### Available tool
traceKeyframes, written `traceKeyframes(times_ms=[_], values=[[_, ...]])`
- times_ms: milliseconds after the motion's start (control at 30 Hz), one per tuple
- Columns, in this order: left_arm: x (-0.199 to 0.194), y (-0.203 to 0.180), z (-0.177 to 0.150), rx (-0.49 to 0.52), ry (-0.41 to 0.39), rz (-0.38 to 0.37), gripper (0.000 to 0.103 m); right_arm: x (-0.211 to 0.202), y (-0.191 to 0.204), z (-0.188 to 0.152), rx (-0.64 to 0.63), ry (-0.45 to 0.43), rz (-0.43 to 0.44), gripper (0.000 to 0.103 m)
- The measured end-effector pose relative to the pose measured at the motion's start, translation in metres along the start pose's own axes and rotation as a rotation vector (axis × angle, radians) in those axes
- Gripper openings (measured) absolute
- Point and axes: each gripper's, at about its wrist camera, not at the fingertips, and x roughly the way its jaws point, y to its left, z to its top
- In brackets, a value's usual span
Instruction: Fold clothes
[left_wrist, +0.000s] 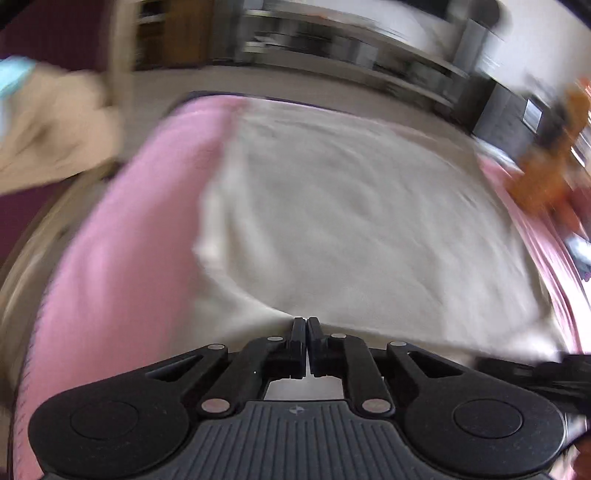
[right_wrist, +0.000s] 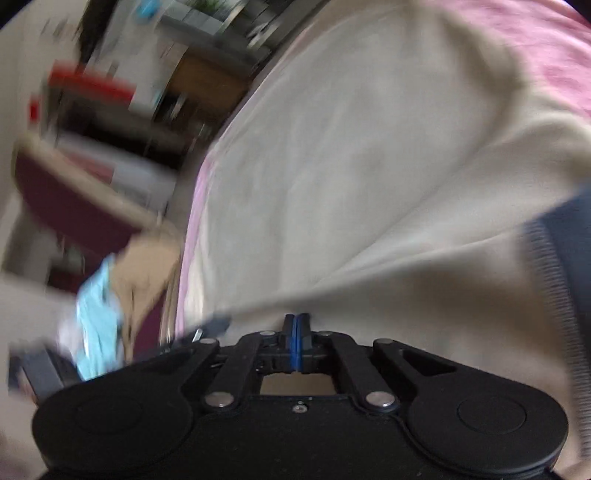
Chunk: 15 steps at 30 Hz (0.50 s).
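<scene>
Both tongs (left_wrist: 306, 320) (right_wrist: 296, 316) pinching beige garment (left_wrist: 351, 206) edge.

One cream cloth (left_wrist: 351, 206), one pink sheet (left_wrist: 122, 236), two black grippers, left gripper (left_wrist: 306, 323) and right gripper (right_wrist: 296, 319), one beige garment (left_wrist: 48, 129), one light-blue garment (right_wrist: 98, 317)

Left gripper (left_wrist: 306, 320): black fingers (left_wrist: 297, 328) pressed together, tips pinching near edge of cream cloth (left_wrist: 351, 206), cloth puckered at pinch. Linkage arms drawn in toward centre.

Right gripper (right_wrist: 296, 316): fingers closed flat against each other, blue pads (right_wrist: 293, 343) meeting, tips clamped on edge of same cream cloth, taut fold running from pinch. Right gripper's view tilted; both views motion-blurred.
</scene>
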Motion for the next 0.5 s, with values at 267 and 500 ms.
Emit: traceKeyframes(times_ms=[267,500], values=[[-0.018,0.055,0.008,-0.195,-0.085,0.320,0.010,-0.083,-0.072,0.011,0.400,-0.420,-0.118,0.000],[-0.056,0.088,0.004,-0.275,0.020,0.295,0.010,-0.126,-0.048,-0.003,0.333,-0.452,-0.191,0.013]])
